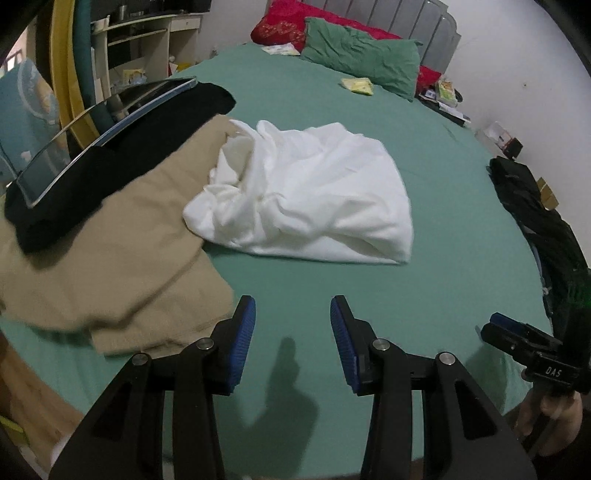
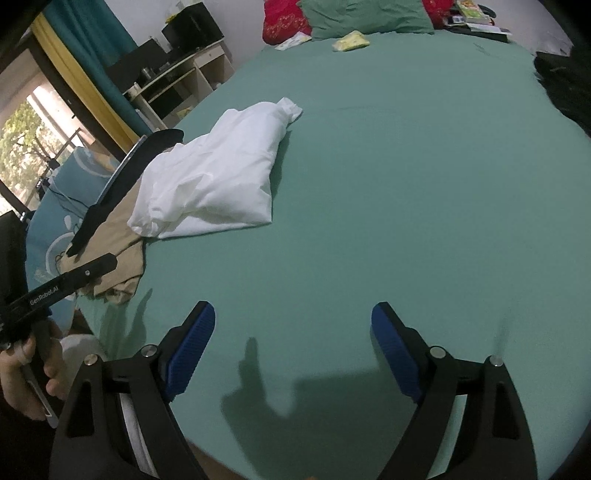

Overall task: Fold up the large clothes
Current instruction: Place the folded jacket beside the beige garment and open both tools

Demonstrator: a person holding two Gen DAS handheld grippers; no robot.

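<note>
Your left hand-held gripper (image 1: 292, 325) fills the bottom of the left wrist view, its blue pads (image 1: 244, 332) set partly apart with nothing but green sheet between them. Its shadow falls on the bed (image 1: 424, 155) just ahead of the pads. At the lower right edge of that view you can see your right hand-held gripper (image 1: 506, 326) from the side, with your right hand (image 1: 546, 413) on its handle below.

In the right wrist view, your right hand-held gripper (image 2: 293, 321) stands at the bottom with its jaws spread wide and empty over bare sheet. Your left hand (image 2: 22, 373) grips the other tool at the lower left edge.

Your white garment (image 1: 310, 192) lies in a loose, rumpled heap on the bed, in the middle of the left wrist view, well ahead of the pads and touching neither gripper. In the right wrist view it sits left of centre (image 2: 210, 177). Its left edge lies over a tan garment (image 1: 122, 266) spread flat at the left of the frame. A black garment (image 1: 74, 195) lies on the tan one's far side, under a long, shiny curved strip (image 1: 107, 136).

At the head of the bed, upper centre, a green pillow (image 1: 362, 55) leans against a red one (image 1: 280, 26). A dark heap (image 1: 535, 221) lies along the bed's right edge.
</note>
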